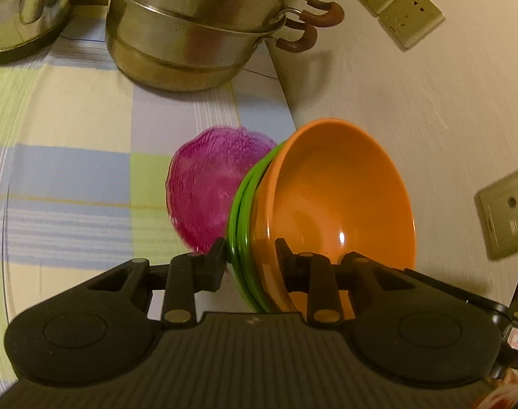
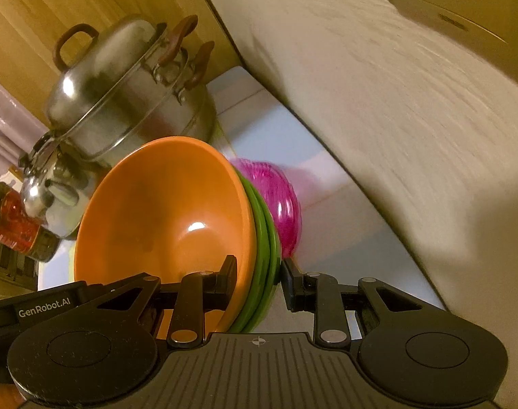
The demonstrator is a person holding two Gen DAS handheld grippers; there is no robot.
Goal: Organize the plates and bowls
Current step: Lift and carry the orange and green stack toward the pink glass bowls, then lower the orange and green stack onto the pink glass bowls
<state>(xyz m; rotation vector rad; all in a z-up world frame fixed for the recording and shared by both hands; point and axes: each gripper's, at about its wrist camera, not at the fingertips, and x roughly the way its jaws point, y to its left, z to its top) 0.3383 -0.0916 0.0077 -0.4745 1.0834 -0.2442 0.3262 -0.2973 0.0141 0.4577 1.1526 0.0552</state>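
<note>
left gripper [image 1: 250, 262]: clamped on the near rim of the bowl stack; one finger on the outer, green side, the other inside the orange bowl
right gripper [image 2: 257, 277]: clamped on the opposite rim of the same stack; left finger inside the orange bowl, right finger against the green rims
orange bowl [image 1: 337, 197]: innermost of the stack; tilted on its side, mouth open toward the wall in the left wrist view; glossy highlight inside
green bowls [image 1: 240, 218]: nested just outside the orange one; only their rims show as thin bands
pink bowl [image 1: 208, 191]: ribbed, translucent; outermost at the base of the stack, touching the green rims; blurred
stack position: held between both grippers above the checked tablecloth [image 1: 71, 177], near the wall
steamer pot [image 1: 197, 34]: steel, tiered, brown handles; stands on the cloth behind the stack, well apart
kettle [image 1: 24, 6]: steel; beside the pot
wall [image 1: 412, 109]: pale; sockets [image 1: 400, 6] mounted on it
red jar [image 2: 13, 225]: at the left edge of the right wrist view; blurred
</note>
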